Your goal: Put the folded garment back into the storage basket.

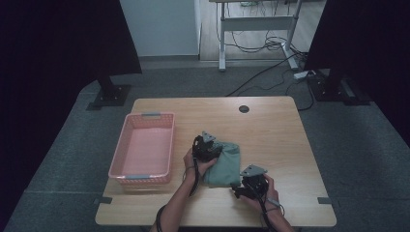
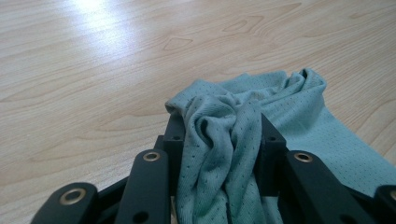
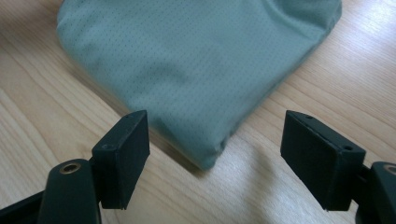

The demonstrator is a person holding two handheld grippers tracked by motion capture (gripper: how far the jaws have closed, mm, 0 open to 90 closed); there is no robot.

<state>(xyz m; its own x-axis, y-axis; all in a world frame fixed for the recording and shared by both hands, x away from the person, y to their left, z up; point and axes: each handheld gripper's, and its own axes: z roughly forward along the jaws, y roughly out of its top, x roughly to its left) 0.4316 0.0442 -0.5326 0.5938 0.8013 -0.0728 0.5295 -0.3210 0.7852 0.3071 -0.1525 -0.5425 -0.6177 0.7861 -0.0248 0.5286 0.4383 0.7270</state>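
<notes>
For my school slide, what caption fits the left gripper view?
Left gripper pinching bunched green cloth on a wooden table.

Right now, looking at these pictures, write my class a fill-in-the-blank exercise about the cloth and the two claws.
1. The left claw is shut on the green ____.
2. The right claw stands ____, a corner of the cloth lying before it.
3. The ____ basket sits left of the cloth.
4. Everything rests on a ____ table.

Missing words: cloth; open; pink; wooden

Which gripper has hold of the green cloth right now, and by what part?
The left gripper pinches a bunched fold at the edge of the green cloth. The right gripper is open, holding nothing.
</notes>
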